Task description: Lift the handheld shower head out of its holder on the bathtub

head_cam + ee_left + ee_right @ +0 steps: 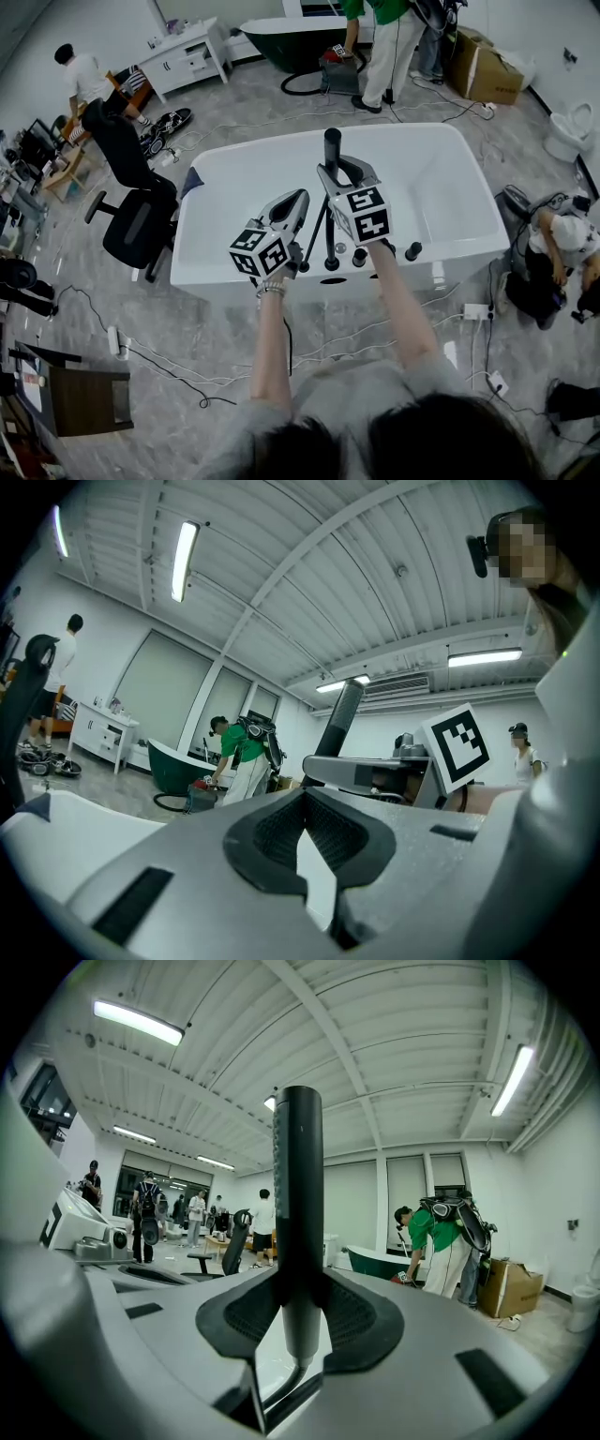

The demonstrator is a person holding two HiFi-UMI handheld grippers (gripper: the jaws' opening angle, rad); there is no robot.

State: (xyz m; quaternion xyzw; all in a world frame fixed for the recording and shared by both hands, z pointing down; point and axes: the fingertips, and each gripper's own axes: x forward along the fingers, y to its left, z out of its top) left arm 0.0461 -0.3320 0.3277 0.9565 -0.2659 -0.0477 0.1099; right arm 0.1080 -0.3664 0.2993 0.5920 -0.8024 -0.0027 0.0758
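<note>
The black handheld shower head (332,141) stands upright above the white bathtub (450,197), well over the tub's near rim. My right gripper (336,171) is shut on its handle. In the right gripper view the wand (298,1176) rises between the pads and its hose (281,1393) trails down below. A black hose (319,230) runs from it to the black fittings (331,262) on the rim. My left gripper (292,202) is beside it on the left, jaws together and empty. From the left gripper view the shower head (342,719) shows to the right.
Black tap knobs (412,251) sit on the tub's near rim. A black office chair (136,220) stands left of the tub and cables (169,366) lie on the floor. A person (558,248) crouches at the right. A dark green tub (295,42) and people stand at the back.
</note>
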